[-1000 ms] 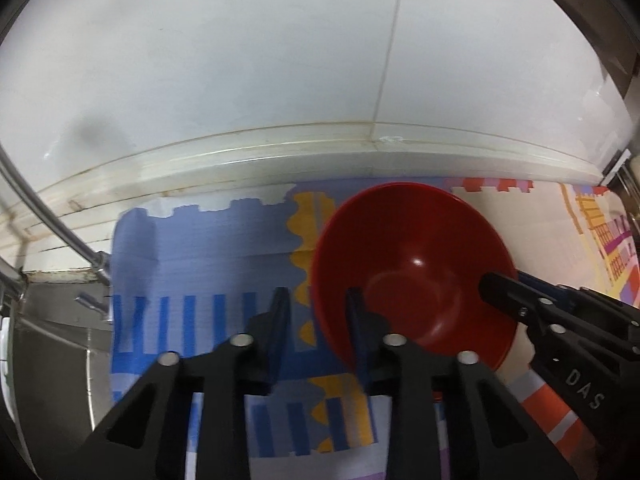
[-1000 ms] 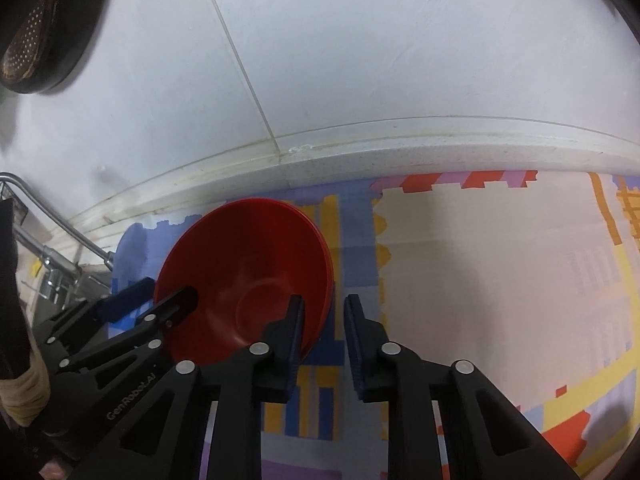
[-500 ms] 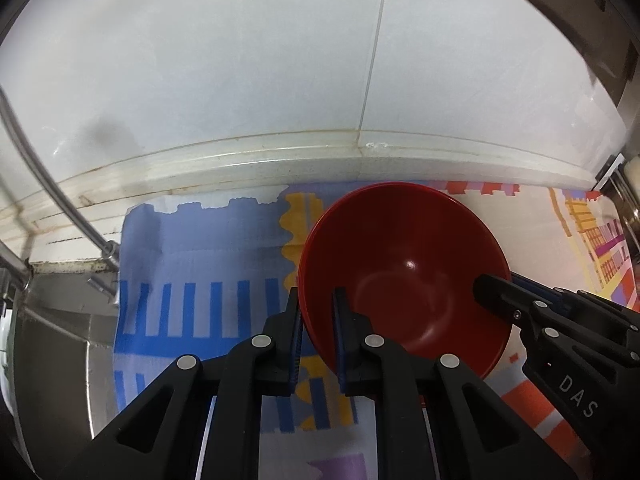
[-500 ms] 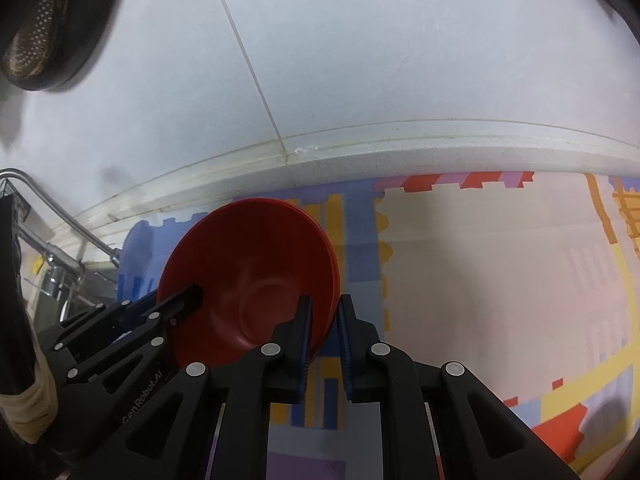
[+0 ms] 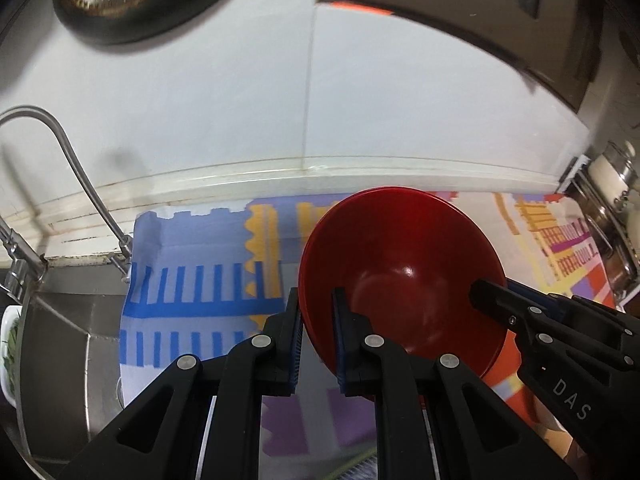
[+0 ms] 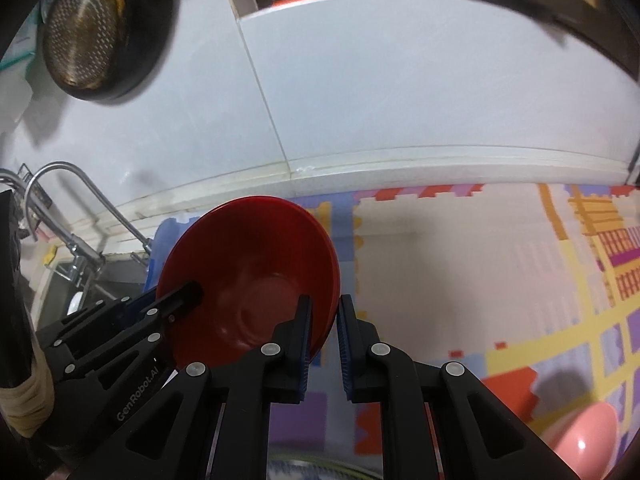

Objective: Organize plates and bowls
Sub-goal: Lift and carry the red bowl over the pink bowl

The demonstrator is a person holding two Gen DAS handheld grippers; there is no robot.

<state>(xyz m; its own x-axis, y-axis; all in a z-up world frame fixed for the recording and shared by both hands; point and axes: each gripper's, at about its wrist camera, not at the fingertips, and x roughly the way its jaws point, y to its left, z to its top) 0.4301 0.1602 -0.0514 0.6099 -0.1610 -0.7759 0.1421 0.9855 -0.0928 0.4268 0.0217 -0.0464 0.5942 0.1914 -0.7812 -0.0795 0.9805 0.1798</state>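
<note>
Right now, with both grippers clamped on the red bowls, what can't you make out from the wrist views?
- How many red bowls are stacked: both views show only layered rims.
- Their undersides: both views, hidden by the bowls themselves.
- Pink object: right wrist view, cut off by the lens edge, blurred.
- White dish in the sink: left wrist view, cut off at the edge.

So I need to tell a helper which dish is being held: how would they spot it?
Above the patterned mat, right of the sink faucet, the left tool and right tool each grip its rim. It is the glossy red bowl, unlike the pink dish.
</note>
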